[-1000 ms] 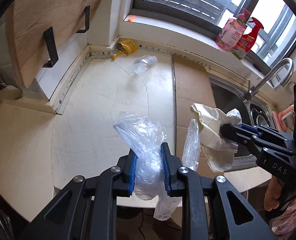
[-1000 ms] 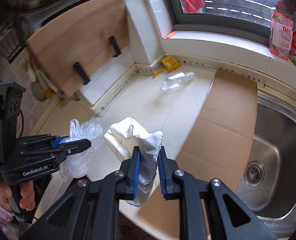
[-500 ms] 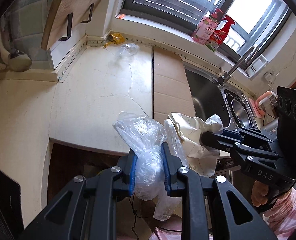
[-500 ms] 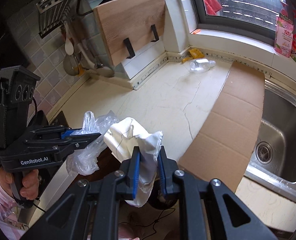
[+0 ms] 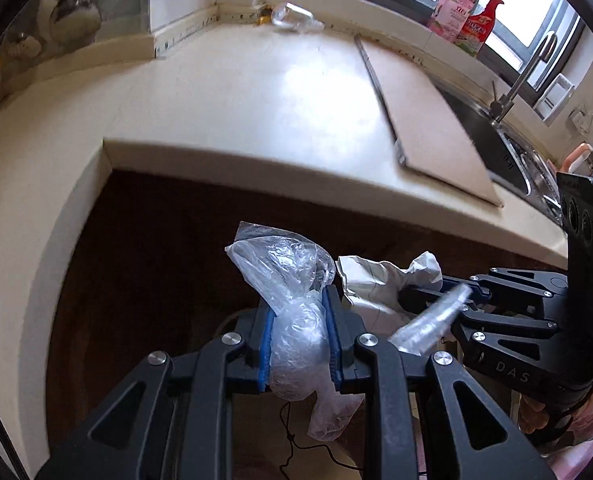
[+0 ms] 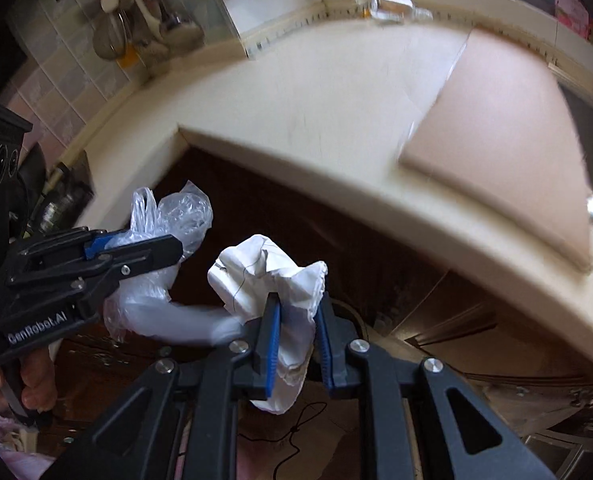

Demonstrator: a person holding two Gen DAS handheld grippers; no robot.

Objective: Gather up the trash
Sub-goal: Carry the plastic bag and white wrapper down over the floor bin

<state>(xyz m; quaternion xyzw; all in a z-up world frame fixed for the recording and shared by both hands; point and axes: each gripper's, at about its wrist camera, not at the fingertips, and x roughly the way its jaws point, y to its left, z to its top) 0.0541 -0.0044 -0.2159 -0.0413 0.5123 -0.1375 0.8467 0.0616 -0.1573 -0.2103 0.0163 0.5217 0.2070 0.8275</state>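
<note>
Gleaming cream countertop [image 5: 232, 96] — cardboard sheet [image 5: 428, 120] beside the sink [image 5: 496, 144].

Window daylight, motion blur, fisheye warp

Two handheld grippers are showing black skeletal finger linkages with triangular cut-outs, silver screw heads at the pivots and blue ribbed pads. The left gripper [image 5: 299, 336] is bearing white "GenRobot.AI" lettering; the right gripper [image 6: 296, 340] is bearing "DAS". Each boxy black housing is carrying three round ports. A pink sleeve [image 5: 592, 412] is showing.
</note>
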